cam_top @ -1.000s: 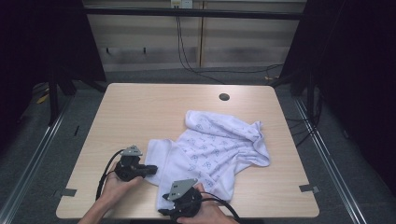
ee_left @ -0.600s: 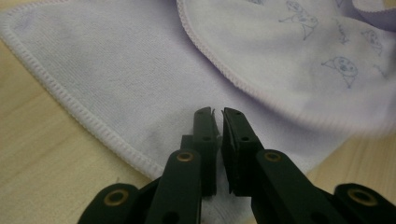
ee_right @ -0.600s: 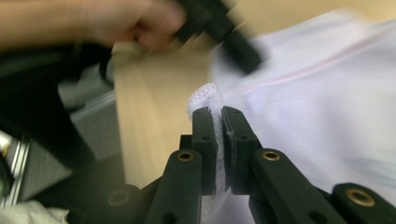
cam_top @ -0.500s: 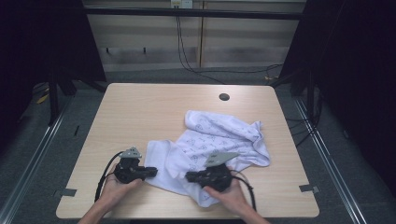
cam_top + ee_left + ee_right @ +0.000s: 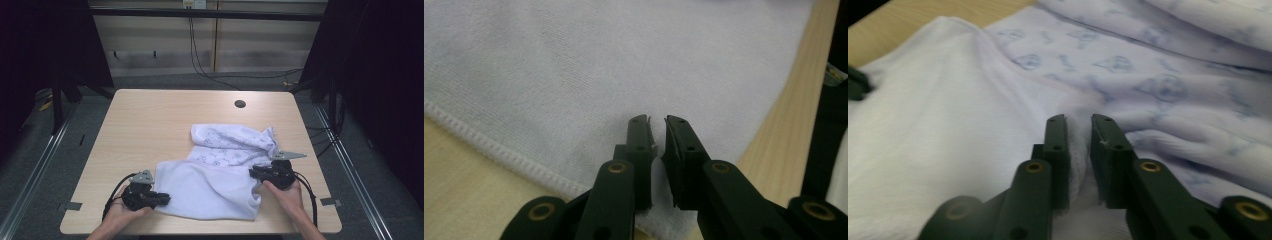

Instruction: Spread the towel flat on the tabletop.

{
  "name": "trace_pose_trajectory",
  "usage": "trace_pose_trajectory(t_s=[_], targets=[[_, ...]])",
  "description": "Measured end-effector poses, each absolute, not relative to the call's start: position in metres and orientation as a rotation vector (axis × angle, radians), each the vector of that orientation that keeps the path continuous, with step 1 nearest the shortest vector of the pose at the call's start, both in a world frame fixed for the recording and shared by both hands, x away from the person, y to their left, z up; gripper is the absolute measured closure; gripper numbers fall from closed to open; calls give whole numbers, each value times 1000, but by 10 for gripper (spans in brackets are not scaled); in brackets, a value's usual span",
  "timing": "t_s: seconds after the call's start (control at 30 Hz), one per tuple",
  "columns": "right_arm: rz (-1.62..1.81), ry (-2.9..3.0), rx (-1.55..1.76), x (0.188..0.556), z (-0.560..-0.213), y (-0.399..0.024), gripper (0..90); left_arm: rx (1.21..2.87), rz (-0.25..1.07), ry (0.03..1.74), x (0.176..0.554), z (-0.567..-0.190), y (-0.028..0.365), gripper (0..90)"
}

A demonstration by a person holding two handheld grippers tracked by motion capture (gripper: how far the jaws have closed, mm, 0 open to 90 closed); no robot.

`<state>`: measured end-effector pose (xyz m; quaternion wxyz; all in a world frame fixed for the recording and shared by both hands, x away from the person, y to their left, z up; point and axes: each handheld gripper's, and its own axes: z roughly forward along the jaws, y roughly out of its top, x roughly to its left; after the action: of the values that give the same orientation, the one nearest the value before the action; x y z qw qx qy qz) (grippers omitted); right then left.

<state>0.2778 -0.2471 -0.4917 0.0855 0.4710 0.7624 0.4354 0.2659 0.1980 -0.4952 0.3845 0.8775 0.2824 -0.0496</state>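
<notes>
1. Two claws are on the cloth now, which I read as the start of spreading or folding it. My left claw (image 5: 161,198) sits at the lower left of the high view and my right claw (image 5: 256,173) at the lower right, each at an edge of the white terry towel with a pale blue print (image 5: 220,170).

2. Left claw: in the left gripper view its jaws stand almost together with a thin sliver of cloth edge between them, over the hemmed border of the towel (image 5: 574,75). I judge it is pinching the hem.

3. Right claw (image 5: 1079,150): in the right gripper view a ridge of white pile rises between the two narrowly parted jaws, so I take it as clamped on a fold of the towel (image 5: 948,130).

4. Done so far, by my reading: both grips are set, and the near part lies fairly flat with its plain white side up.

5. Left to do: the far part, toward the middle right of the high view, is bunched and wrinkled with its printed side showing. It needs pulling out flat before any neat fold.

6. Where it lies: on the light wooden desk (image 5: 150,125), in its near right half, well short of the dark round hole (image 5: 240,104) at the far edge.
</notes>
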Motion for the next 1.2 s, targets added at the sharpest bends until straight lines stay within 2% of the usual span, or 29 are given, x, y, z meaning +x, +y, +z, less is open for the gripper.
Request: trace_pose_trajectory(t_s=[0.17,0.3,0.33,0.37,0.43,0.47,0.57,0.67,0.8,1.2], targets=[[1317,2295,1410,282,-494,-253,617,2219,-153,726,265,-494,200,755],[1315,2308,1387,289,-496,-249,647,2174,-117,717,277,-486,204,715],[1312,2309,1381,291,-496,-249,702,2153,-84,739,286,-482,209,715],[1334,2311,1365,294,-493,-250,845,2132,-63,761,292,-481,212,705],[1340,2310,1367,295,-492,-250,877,2043,-54,851,312,-480,224,699],[1339,2316,1359,296,-491,-251,883,1992,-34,915,328,-481,232,682],[1330,2323,1364,296,-492,-251,883,1947,-42,974,347,-486,238,636],[1339,2316,1365,296,-492,-253,883,2007,1,996,359,-495,236,610],[1348,2311,1371,297,-493,-257,883,2045,4,996,360,-501,232,550],[1337,2305,1391,299,-494,-268,883,2066,63,973,360,-504,228,529]])
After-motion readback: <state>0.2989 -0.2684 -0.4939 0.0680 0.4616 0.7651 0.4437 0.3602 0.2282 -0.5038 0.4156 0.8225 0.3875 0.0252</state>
